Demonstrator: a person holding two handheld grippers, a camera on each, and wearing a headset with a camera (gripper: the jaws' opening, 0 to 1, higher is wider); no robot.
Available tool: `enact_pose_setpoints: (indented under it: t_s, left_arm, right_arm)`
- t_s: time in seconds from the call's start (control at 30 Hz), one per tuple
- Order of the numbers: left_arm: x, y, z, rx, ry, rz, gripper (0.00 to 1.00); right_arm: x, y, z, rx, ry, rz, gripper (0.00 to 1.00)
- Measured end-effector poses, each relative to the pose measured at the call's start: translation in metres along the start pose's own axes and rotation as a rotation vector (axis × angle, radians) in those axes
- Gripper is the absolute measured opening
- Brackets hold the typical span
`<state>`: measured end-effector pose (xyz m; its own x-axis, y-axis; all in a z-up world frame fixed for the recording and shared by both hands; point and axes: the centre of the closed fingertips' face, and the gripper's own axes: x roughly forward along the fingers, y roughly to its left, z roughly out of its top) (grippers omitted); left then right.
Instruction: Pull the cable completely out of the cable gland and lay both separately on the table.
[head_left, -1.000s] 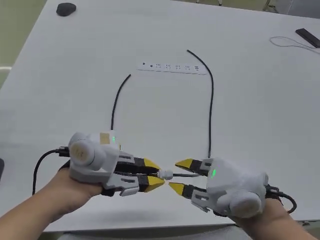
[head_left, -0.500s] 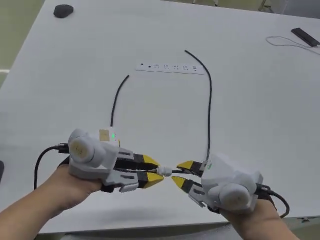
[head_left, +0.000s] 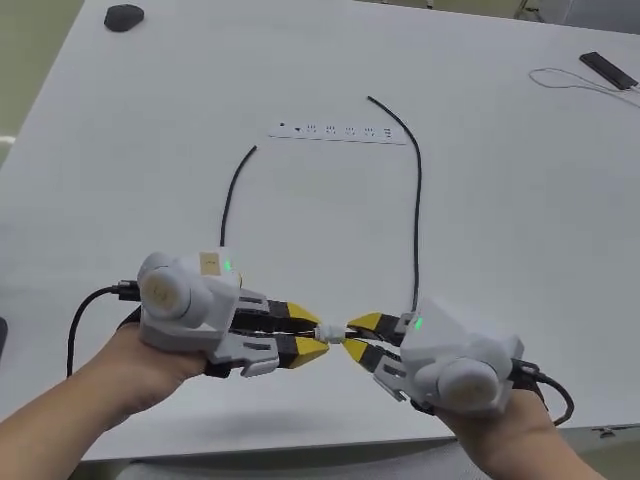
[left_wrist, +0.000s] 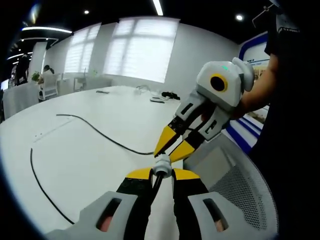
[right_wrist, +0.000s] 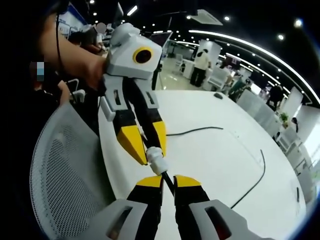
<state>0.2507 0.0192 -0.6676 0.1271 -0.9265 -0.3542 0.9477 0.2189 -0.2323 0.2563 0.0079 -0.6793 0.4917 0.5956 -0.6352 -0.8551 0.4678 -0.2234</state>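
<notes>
The left gripper (head_left: 312, 334) is clamping the small white plastic cable gland (head_left: 329, 335) over the white table (head_left: 520, 220) — the right gripper (head_left: 357, 339) is pinching the thin black cable (head_left: 418, 200) just beside it. Nothing finished yet: cable's running through the gland, pull-out and laying-down remaining.

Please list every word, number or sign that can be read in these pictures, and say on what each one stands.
No text can be read in any view.
Power strip: small marks beside the sockets, too small to read.
Tan sticker on the left gripper: too small to read.
Blue wall panel in the left gripper view: pale marks, blurred.
</notes>
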Motion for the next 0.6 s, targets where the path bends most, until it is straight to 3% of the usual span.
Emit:
enact_pose_setpoints:
  t_s: [0.33, 0.6]
  left_arm:
    - [0.003, -0.001, 0.0, 0.005, -0.002, 0.01, 0.15]
    - [0.002, 0.004, 0.004, 0.009, -0.016, 0.023, 0.15]
  right_arm:
    - [-0.001, -0.001, -0.004, 0.037, 0.007, 0.001, 0.01]
    - [-0.003, -0.011, -0.007, 0.089, 0.001, -0.023, 0.01]
